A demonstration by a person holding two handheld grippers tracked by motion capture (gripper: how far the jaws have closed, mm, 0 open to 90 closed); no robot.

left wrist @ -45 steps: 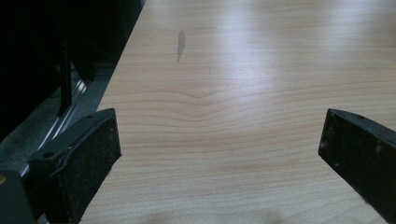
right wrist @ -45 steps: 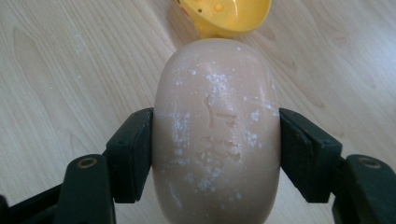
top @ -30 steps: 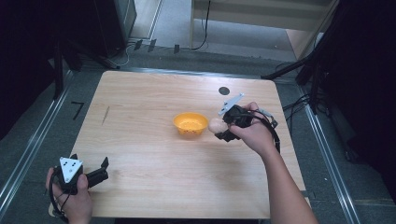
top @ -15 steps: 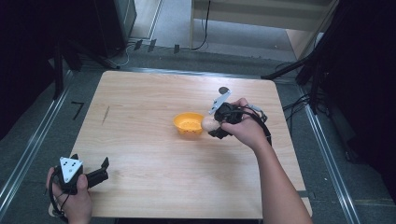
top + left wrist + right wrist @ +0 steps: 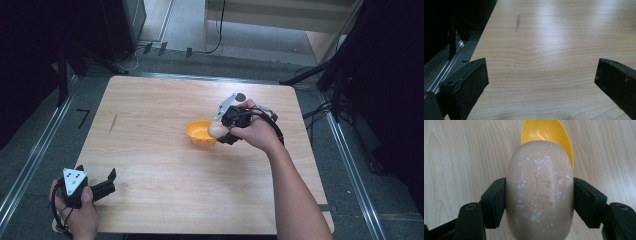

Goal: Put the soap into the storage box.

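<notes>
A pale beige egg (image 5: 540, 192) with white flecks sits between the two black jaws of my right gripper (image 5: 539, 201), which is shut on it. Seen from above, that gripper (image 5: 220, 132) holds the egg (image 5: 216, 131) at the right rim of a small orange bowl (image 5: 199, 133) in the middle of the wooden table. The bowl (image 5: 546, 135) lies just past the egg in the right gripper view. My left gripper (image 5: 110, 181) rests at the table's near left corner, open, with bare wood between its jaws (image 5: 541, 75).
The wooden table (image 5: 150, 115) carries a short grey mark (image 5: 113, 123) on its left side and a dark round spot (image 5: 240, 96) near the far edge. Metal rails run along both sides of the table, and black stands and cables lie on the floor beyond.
My right gripper has carried the egg leftward, from beside the bowl to its right rim. The left gripper has stayed where it was.
</notes>
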